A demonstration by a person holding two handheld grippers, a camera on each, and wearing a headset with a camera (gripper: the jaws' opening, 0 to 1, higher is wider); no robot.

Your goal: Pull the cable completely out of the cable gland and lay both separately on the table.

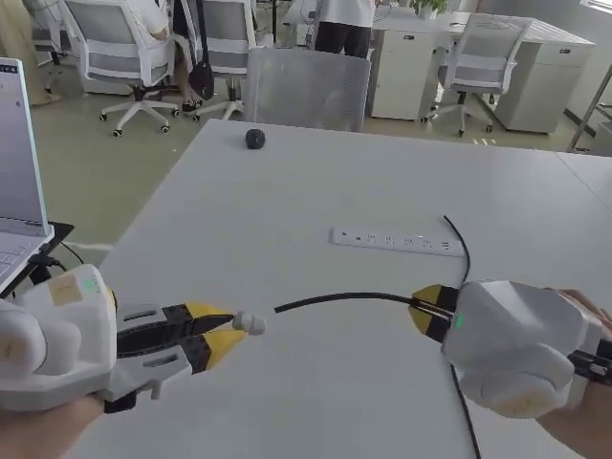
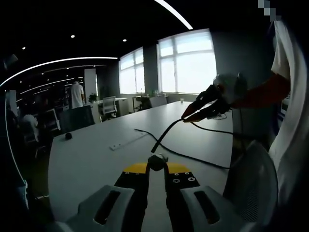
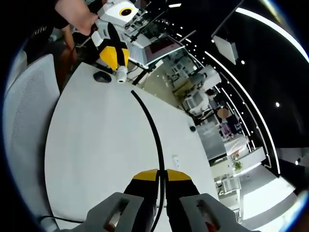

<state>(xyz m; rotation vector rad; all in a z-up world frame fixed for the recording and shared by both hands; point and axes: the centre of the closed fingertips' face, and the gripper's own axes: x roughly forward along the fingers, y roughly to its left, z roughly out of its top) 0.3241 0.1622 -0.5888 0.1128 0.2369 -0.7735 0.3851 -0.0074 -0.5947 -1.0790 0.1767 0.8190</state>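
Power strip (image 1: 397, 241) is lying on the grey table (image 1: 287, 191) beyond the work; a small dark object (image 1: 255, 139) is sitting near the far edge, and a laptop (image 1: 14, 191) off left. Left gripper (image 1: 234, 330) is pinching the cable gland (image 1: 251, 324) at its tips. Right gripper (image 1: 421, 311) is clamping the black cable (image 1: 344, 298), whose free end is hanging near the gland, apart from it. The grippers are pointing toward each other.
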